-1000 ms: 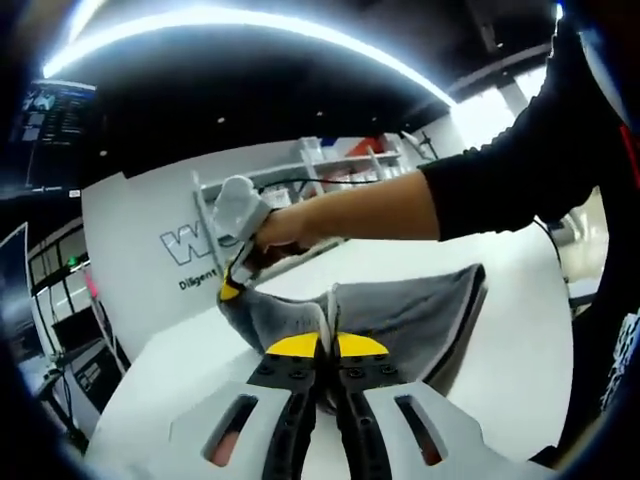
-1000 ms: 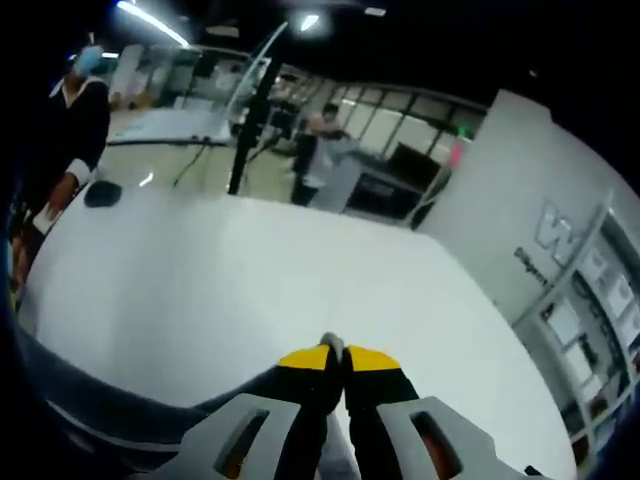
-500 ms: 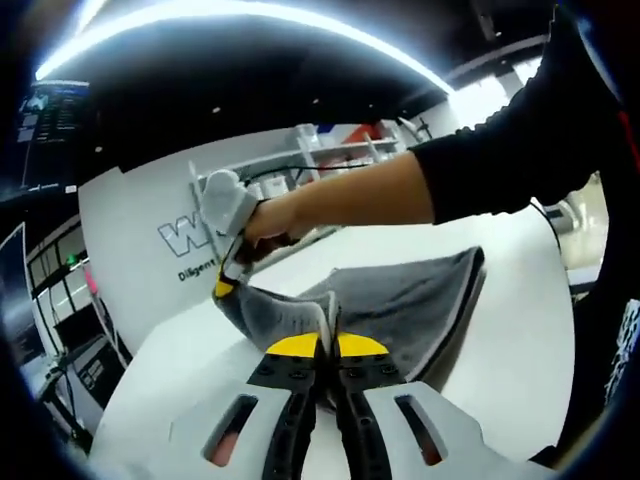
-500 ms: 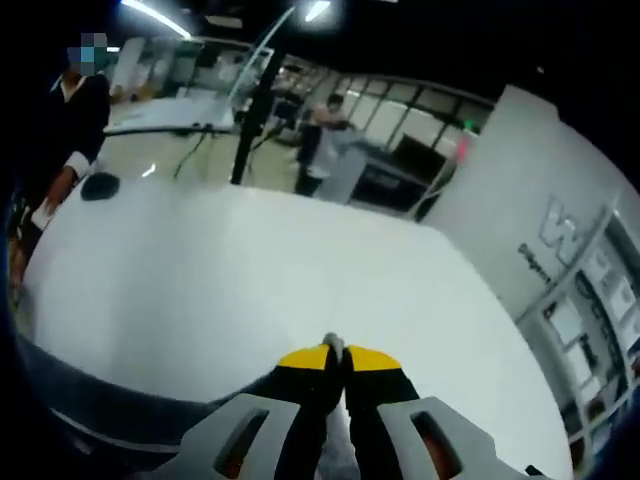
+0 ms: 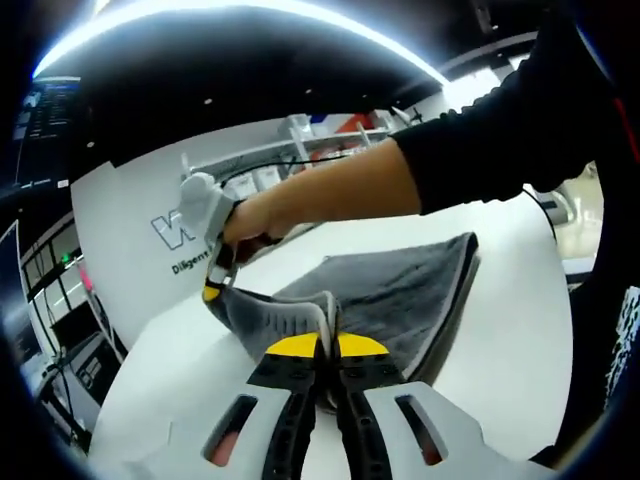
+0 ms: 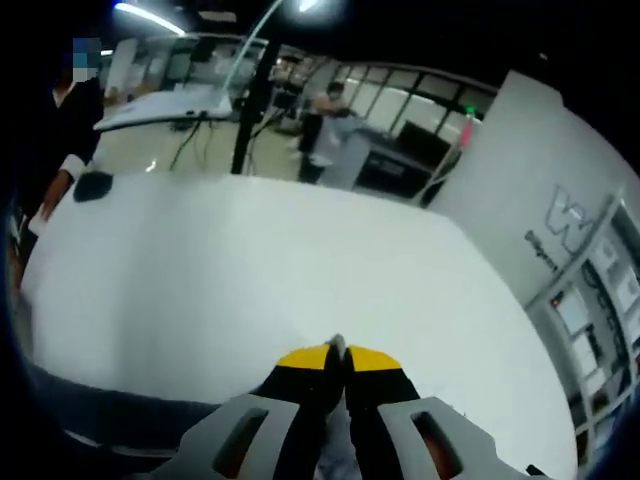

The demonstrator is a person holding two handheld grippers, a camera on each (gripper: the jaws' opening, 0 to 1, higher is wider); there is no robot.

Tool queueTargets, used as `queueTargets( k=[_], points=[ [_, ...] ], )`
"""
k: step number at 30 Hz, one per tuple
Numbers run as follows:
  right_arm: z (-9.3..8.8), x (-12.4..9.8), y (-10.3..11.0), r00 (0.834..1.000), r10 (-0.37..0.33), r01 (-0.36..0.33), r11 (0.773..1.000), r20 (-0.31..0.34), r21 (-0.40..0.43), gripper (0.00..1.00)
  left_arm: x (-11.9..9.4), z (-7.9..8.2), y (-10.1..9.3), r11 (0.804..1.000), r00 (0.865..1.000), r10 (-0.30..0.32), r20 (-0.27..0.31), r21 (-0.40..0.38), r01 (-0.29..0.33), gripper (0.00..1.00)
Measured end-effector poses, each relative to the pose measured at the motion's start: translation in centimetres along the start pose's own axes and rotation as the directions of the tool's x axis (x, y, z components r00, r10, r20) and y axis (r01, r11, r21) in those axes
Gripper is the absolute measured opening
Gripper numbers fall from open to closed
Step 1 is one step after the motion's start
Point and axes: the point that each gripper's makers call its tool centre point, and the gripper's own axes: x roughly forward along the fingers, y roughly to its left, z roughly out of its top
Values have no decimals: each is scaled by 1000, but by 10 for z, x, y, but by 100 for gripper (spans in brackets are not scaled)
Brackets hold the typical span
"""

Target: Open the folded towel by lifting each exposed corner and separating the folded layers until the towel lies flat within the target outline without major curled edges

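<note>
Nearest in the left gripper view, the left gripper (image 5: 327, 345) has its yellow-tipped jaws pressed together on a raised edge of the grey towel (image 5: 390, 295), pinching a thin fold that stands up between the tips. The towel spreads away from there across the white counter (image 5: 510, 300), its far side lying flat with a doubled edge along the right, its near-left corner pulled up off the surface.

That lifted corner is held by the right gripper (image 5: 212, 290), reaching in from the right side of the view and tilted downward, its jaws closed on the cloth. A bare hand (image 5: 250, 222) wraps its handle, and the forearm stretches back to a black sleeve (image 5: 500, 140).

In the right gripper view, the right gripper (image 6: 336, 352) shows its jaws shut with a sliver of grey cloth between the tips. Beyond lies bare counter (image 6: 250, 270), then a dark round object (image 6: 92, 186) near its far edge.
</note>
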Motion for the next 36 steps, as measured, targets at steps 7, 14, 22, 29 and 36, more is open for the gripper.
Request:
queueTargets(
  k=[7, 14, 22, 29, 36],
  points=[
    [1, 6, 14, 1000, 12, -12, 1000, -10, -20, 0, -2, -5, 2, 1000, 1000, -12, -21, 1, 12, 3],
    [0, 13, 17, 999, 18, -19, 1000, -31, -15, 0, -3, -9, 2, 1000, 999, -16, -30, -4, 15, 3],
    [1, 15, 17, 998, 28, -29, 1000, -48, -12, 1, -2, -11, 5, 1000, 999, -19, -32, -10, 19, 3],
    [2, 18, 21, 998, 41, -42, 999, -54, -13, 1, -3, -15, 6, 999, 999, -28, -36, -18, 27, 3],
    [3, 28, 31, 997, 48, -50, 998, -59, -34, 1, -4, -16, 13, 1000, 999, 10, -31, -20, -11, 14]
  ],
)
